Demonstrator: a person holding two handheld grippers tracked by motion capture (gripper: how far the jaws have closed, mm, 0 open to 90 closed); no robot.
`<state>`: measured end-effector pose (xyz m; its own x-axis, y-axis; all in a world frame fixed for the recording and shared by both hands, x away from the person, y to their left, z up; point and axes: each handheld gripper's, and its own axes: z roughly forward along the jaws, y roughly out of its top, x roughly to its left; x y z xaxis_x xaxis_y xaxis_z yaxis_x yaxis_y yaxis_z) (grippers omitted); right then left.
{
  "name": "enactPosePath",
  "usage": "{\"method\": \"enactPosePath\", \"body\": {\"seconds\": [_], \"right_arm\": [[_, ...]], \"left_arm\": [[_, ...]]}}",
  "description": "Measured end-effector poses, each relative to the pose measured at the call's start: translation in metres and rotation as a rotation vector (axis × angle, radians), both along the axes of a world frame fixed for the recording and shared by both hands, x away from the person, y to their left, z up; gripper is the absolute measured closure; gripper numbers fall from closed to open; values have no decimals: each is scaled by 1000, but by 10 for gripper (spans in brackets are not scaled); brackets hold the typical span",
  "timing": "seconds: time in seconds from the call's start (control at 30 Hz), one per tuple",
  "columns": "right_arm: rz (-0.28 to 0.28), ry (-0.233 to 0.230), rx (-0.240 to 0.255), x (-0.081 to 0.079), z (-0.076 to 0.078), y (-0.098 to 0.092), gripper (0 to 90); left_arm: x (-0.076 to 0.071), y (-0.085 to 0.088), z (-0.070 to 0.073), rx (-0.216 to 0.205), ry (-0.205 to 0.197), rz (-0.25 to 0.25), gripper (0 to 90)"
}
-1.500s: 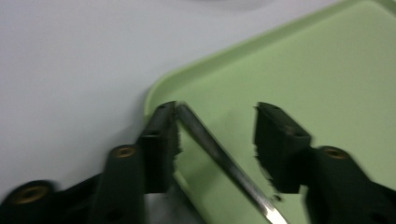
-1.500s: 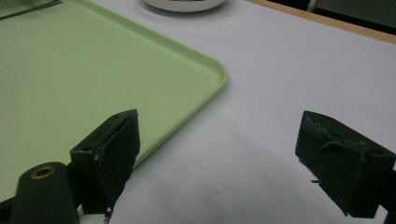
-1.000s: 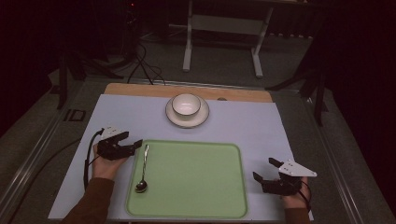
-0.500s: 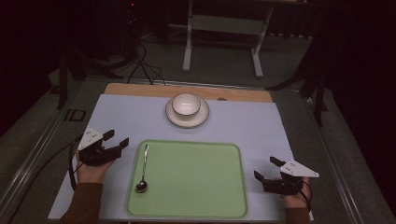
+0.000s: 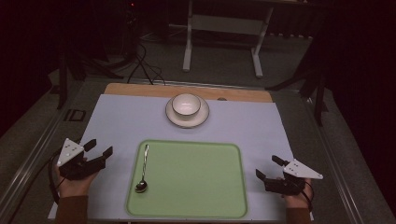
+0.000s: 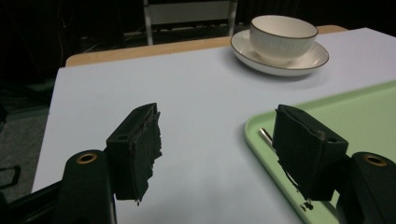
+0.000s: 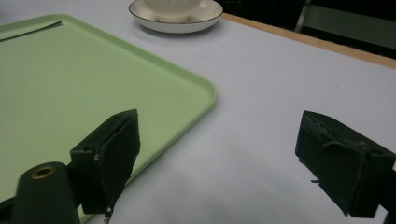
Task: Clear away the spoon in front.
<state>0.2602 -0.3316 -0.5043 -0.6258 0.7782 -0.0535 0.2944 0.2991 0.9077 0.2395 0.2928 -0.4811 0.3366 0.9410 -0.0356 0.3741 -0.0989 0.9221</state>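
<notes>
resting apart, both grippers, left gripper (image 5: 99, 147) and right gripper (image 5: 268, 166), gape, seemingly empty, flanking the tray (image 5: 196, 182).

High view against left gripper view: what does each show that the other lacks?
High view alone: the whole spoon lying on the green tray, and the right hand-held gripper, open, right of the tray. Left gripper view alone: a close look along the left hand-held gripper, its jaws apart over bare mat, with just the spoon's handle tip. Both: cup on saucer, tray.
</notes>
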Motion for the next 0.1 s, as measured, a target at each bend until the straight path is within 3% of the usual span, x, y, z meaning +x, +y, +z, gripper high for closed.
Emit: {"method": "enactPosePath", "body": {"seconds": [0.1], "right_arm": [[4, -5, 4, 0, 0, 0, 137]], "left_arm": [[-2, 1, -1, 12, 3, 4, 317]]}}
